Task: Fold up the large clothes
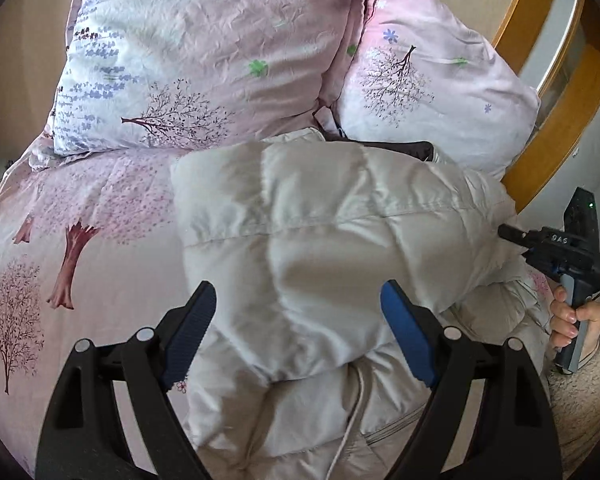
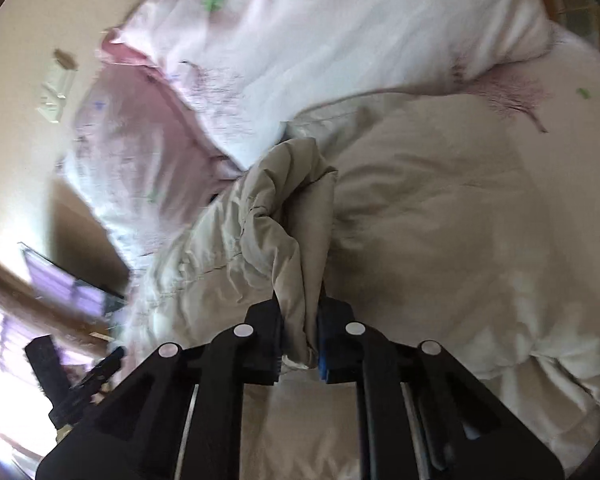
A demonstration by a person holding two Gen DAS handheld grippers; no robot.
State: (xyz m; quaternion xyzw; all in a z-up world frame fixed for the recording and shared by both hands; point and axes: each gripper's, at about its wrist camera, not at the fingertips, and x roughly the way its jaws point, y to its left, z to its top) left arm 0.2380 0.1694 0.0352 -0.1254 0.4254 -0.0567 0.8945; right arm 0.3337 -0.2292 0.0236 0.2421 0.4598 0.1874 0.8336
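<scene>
A puffy off-white quilted jacket (image 1: 332,248) lies partly folded on a pink tree-print bedspread (image 1: 100,264). My left gripper (image 1: 296,320) is open and empty, its blue-padded fingers spread just above the jacket's near folded part. My right gripper (image 2: 300,340) is shut on a bunched fold of the jacket (image 2: 284,216) and holds it lifted over the rest of the garment. The right gripper also shows in the left wrist view (image 1: 512,234), at the jacket's right edge, held by a hand. A white drawstring (image 1: 352,412) hangs at the jacket's near side.
Two pink floral pillows (image 1: 204,52) (image 1: 432,92) lean at the head of the bed behind the jacket. A wooden bed frame (image 1: 548,92) curves along the right. A wall switch (image 2: 54,92) and a window (image 2: 4,332) show at the left of the right wrist view.
</scene>
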